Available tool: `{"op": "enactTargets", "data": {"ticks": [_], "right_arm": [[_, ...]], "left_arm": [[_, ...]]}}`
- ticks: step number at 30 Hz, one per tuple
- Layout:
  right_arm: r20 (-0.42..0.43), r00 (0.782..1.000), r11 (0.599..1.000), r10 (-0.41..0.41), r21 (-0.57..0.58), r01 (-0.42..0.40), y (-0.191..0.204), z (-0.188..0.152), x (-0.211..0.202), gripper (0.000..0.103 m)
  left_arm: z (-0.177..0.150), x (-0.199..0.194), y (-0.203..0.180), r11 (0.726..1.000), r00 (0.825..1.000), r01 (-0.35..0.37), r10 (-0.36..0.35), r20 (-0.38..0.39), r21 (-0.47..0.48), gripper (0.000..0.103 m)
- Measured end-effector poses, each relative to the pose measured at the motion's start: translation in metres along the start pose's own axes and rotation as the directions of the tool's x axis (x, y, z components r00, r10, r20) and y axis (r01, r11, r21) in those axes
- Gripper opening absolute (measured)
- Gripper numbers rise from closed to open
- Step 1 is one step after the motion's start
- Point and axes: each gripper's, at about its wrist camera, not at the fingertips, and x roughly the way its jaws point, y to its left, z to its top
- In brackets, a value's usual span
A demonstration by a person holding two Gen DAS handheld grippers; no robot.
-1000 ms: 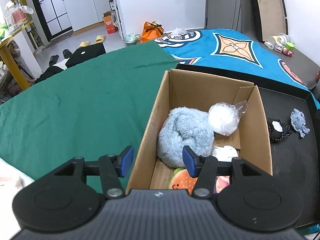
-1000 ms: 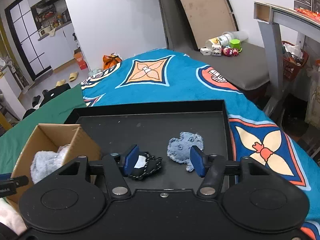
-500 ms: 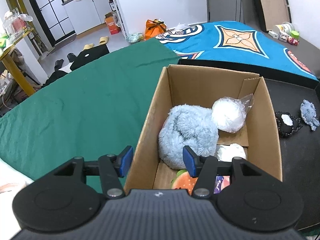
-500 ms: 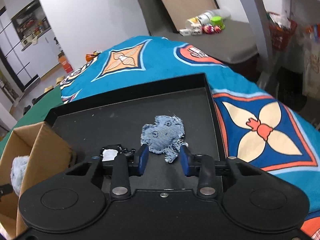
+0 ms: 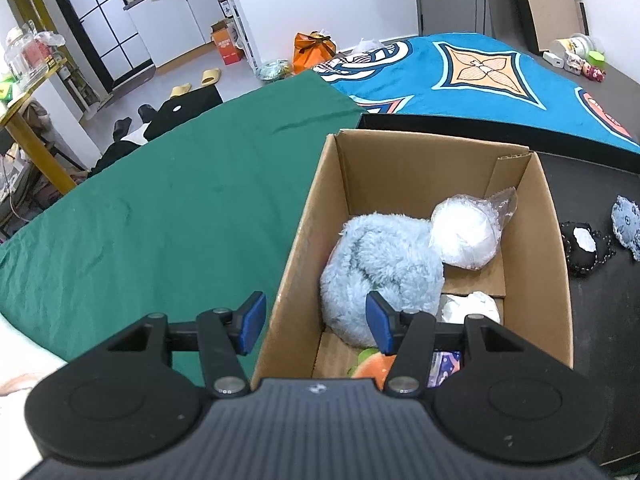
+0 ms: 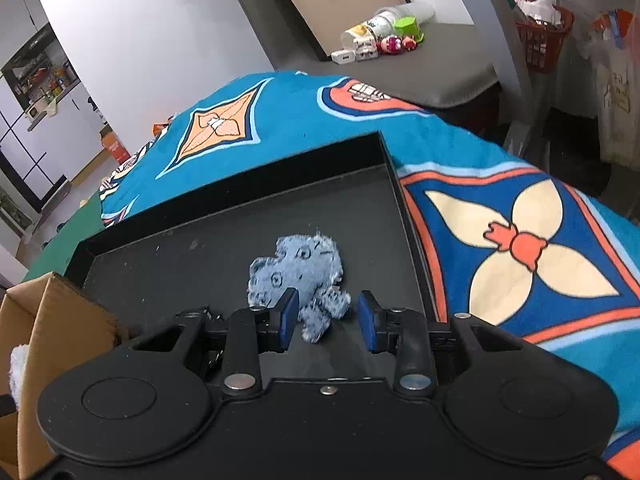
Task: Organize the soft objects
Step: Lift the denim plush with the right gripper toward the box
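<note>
Since a second ago we are bringing the right gripper [image 6: 328, 316] down and to the right across the black tray [image 6: 384, 152], away from the black beaded pouch [image 5: 585, 249] it was framing and onto the denim-blue soft toy [image 6: 298, 276], and we are seeing its fingers [image 6: 289, 319] now standing much narrower than they were. They are straddling the toy's lower frayed edge, one on each side, yet the blue pads are not pressing the cloth, so we are reading them as released around it rather than grasping it. We are judging this as the set-up for the next pick: the toy is lying flat on the tray, well apart from the cardboard box [image 5: 556, 264], where the fluffy blue plush [image 5: 380, 264], a bagged white ball [image 5: 466, 236] and other soft things are already resting. The left gripper [image 5: 314, 326] is barely moving; it is hovering with its fingers released and empty, one on each side of the box's left wall. We are finding several things hard to make out: the right gripper's body is hiding the pouch and the toy's near edge in its own view, the left gripper's body is covering the box's near end, where only slivers of an orange plush [image 5: 374, 366] are showing, and we cannot tell whether the fingertips are touching the tray floor.
</note>
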Motion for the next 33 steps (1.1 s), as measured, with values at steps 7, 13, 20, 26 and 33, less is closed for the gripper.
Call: {"op": "enactTargets", "data": {"ticks": [7, 13, 20, 26, 33], "right_arm": [[-0.029, 1.0, 0.999, -0.007, 0.031, 0.008, -0.009, 0.003, 0.012, 0.005], [-0.034, 0.999, 0.999, 0.004, 0.044, -0.002, -0.011, 0.0, 0.0, 0.002], [-0.089, 0.996, 0.999, -0.014, 0.031, 0.017, -0.011, -0.011, -0.014, 0.002], [-0.09, 0.993, 0.997, -0.071, -0.006, 0.07, -0.014, -0.014, -0.023, 0.004], [-0.028, 0.998, 0.998, -0.056, -0.009, 0.056, -0.01, -0.006, -0.026, 0.022]], "left_arm": [[0.002, -0.006, 0.006, 1.0, 1.0, -0.003, 0.003, 0.012, -0.002, 0.054], [-0.002, -0.013, 0.012, 1.0, 1.0, 0.003, -0.003, 0.023, -0.007, 0.054], [-0.01, -0.017, 0.015, 1.0, 1.0, 0.022, -0.022, 0.022, -0.001, 0.054], [-0.011, -0.021, 0.013, 0.999, 0.999, 0.033, -0.033, 0.029, 0.01, 0.054], [-0.009, -0.022, 0.015, 0.999, 0.999, 0.036, -0.036, 0.034, 0.004, 0.054]]}}
